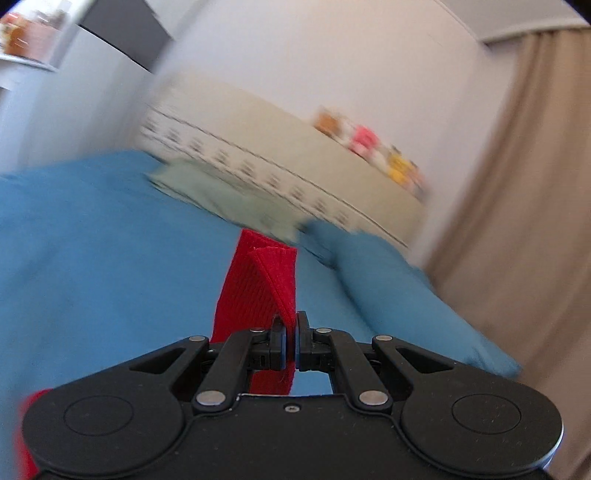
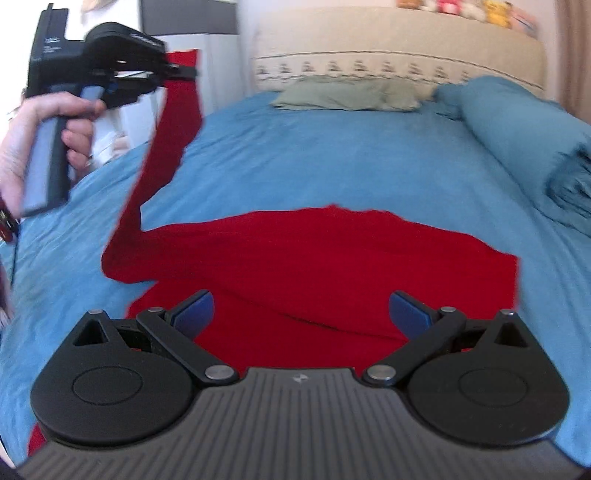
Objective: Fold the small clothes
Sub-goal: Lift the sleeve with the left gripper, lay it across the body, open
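Observation:
A red knit garment (image 2: 314, 266) lies spread on the blue bed cover (image 2: 332, 162). Its long sleeve (image 2: 162, 155) rises up and to the left from the body. My left gripper (image 2: 184, 72) is shut on the sleeve's cuff and holds it high above the bed, in a hand at the upper left. In the left wrist view the left gripper (image 1: 290, 325) pinches the red cuff (image 1: 266, 280). My right gripper (image 2: 301, 314) is open and empty, low over the garment's near part, with blue pads (image 2: 195, 310) wide apart.
A green pillow (image 2: 351, 94) and a beige headboard (image 2: 399, 40) with soft toys (image 2: 469, 9) stand at the far end. A rolled blue duvet (image 2: 528, 140) lies along the right side. A beige curtain (image 1: 517, 221) hangs to the right.

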Tool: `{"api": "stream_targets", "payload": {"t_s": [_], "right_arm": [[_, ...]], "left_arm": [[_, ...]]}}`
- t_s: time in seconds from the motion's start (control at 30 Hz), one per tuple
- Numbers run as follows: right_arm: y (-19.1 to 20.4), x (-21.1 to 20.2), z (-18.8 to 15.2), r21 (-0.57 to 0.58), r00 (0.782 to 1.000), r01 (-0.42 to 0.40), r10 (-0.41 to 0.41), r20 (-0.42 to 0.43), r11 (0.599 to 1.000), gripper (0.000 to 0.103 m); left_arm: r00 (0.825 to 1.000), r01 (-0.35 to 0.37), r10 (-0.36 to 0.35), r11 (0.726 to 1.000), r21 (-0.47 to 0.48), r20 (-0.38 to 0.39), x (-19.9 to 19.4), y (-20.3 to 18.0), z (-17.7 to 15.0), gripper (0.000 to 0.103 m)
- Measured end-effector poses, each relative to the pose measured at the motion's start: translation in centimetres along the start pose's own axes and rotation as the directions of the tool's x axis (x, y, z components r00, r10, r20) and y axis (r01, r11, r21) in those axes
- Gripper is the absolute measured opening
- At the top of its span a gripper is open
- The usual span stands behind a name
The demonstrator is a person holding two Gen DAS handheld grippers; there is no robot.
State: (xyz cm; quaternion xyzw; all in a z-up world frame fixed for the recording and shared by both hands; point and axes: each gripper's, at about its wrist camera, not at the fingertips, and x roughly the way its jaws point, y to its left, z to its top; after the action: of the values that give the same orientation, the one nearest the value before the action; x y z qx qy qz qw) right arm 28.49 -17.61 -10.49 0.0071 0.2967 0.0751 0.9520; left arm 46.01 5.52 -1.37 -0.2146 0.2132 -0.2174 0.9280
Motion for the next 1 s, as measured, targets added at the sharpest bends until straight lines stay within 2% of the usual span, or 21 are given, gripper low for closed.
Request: {"api": "stream_targets", "payload": {"t_s": [0.13, 0.2, 0.37, 0.53, 0.63, 0.73, 0.8, 0.87, 0.9, 0.93, 0.97, 1.0], "right_arm": [[-4.3, -1.6, -1.0, 0.033, 0.998, 0.065, -0.065, -0.003, 0.997, 0.103], [-6.6, -2.3, -1.7, 0.06, 0.996, 0.085, -0.084, -0.015, 0.995, 0.103], [-10.9, -3.3, -4.0, 0.112, 0.991, 0.135, -0.132, -0.038, 0.984, 0.103], [-13.2, -3.7, -5.4, 0.157, 0.987, 0.158, -0.152, -0.05, 0.975, 0.103], [-13.9, -4.0, -5.8, 0.169, 0.986, 0.166, -0.161, -0.043, 0.972, 0.103], [-14.8, -4.5, -5.9, 0.186, 0.985, 0.174, -0.17, -0.037, 0.967, 0.103], [-15.5, -4.6, -5.9, 0.199, 0.984, 0.179, -0.175, -0.035, 0.964, 0.103], [-16.0, -4.6, -5.9, 0.207, 0.983, 0.183, -0.179, -0.039, 0.961, 0.103], [-16.0, -4.6, -5.9, 0.209, 0.983, 0.185, -0.181, -0.041, 0.96, 0.103], [-16.2, -4.6, -6.0, 0.21, 0.982, 0.187, -0.182, -0.043, 0.96, 0.103], [-16.4, -4.5, -6.0, 0.211, 0.982, 0.188, -0.183, -0.044, 0.959, 0.103], [-16.5, -4.5, -6.0, 0.211, 0.982, 0.189, -0.184, -0.044, 0.959, 0.103]], "left_arm": [[0.992, 0.078, -0.073, 0.996, 0.038, -0.103, 4.6, -5.7, -5.5, 0.004], [0.983, 0.099, -0.088, 0.993, 0.064, -0.159, 6.7, -7.8, -8.5, 0.004], [0.96, 0.11, -0.084, 0.99, 0.084, -0.267, 10.9, -9.3, -13.7, 0.004], [0.95, 0.113, -0.084, 0.99, 0.08, -0.301, 13.1, -10.1, -16.0, 0.004], [0.944, 0.139, -0.102, 0.986, 0.096, -0.313, 14.3, -12.3, -17.0, 0.004], [0.937, 0.177, -0.126, 0.976, 0.129, -0.326, 13.7, -14.1, -18.0, 0.004], [0.932, 0.18, -0.11, 0.967, 0.178, -0.345, 14.2, -15.4, -18.9, 0.004], [0.918, 0.167, -0.073, 0.963, 0.21, -0.39, 15.1, -15.7, -19.9, 0.005], [0.908, 0.159, -0.059, 0.964, 0.211, -0.416, 15.4, -15.6, -20.3, 0.008], [0.9, 0.152, -0.048, 0.966, 0.208, -0.433, 15.7, -15.4, -20.6, 0.021], [0.896, 0.147, -0.043, 0.968, 0.205, -0.442, 15.8, -15.1, -20.8, 0.046], [0.898, 0.141, -0.037, 0.968, 0.208, -0.438, 15.6, -15.0, -20.8, 0.059]]}}
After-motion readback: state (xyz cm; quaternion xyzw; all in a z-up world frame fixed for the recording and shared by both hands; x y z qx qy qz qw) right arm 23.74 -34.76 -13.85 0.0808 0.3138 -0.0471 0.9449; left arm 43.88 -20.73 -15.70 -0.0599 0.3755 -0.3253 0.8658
